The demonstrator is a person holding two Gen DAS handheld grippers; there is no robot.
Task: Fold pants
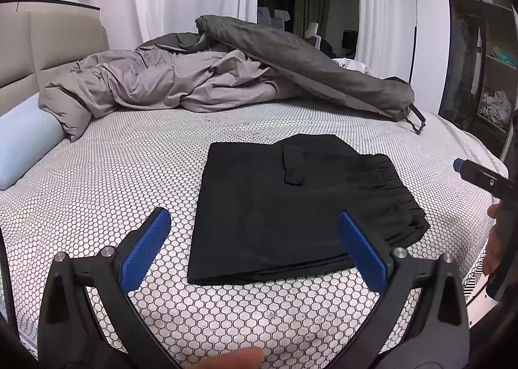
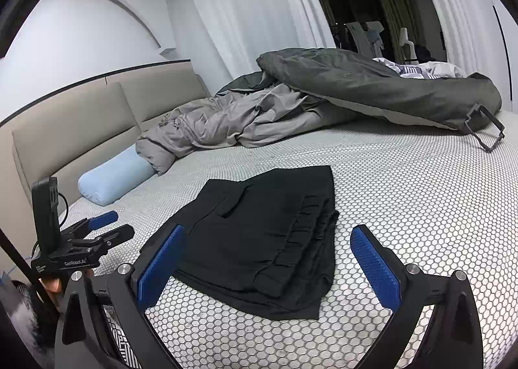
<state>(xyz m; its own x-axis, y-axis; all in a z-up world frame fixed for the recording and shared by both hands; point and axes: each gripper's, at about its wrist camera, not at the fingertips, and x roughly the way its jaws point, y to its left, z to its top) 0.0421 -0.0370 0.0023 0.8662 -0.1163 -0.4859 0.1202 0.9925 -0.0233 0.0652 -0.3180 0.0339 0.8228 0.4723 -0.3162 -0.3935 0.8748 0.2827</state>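
Pants (image 1: 291, 207) lie folded, underside layers hidden from view.

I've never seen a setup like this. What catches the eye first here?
The black pants lie folded in a neat stack on the honeycomb-patterned bed. Blue-padded grippers, left and right, stand wide open in front of them, holding nothing. Behind, a rumpled grey duvet is heaped by the headboard.

Right hand-held gripper (image 1: 479, 174) cut off at the left-wrist view's right edge. Wardrobe shelf contents (image 1: 495, 106) too small to identify. Pillow (image 1: 22, 139) partly under the duvet (image 1: 155, 84).
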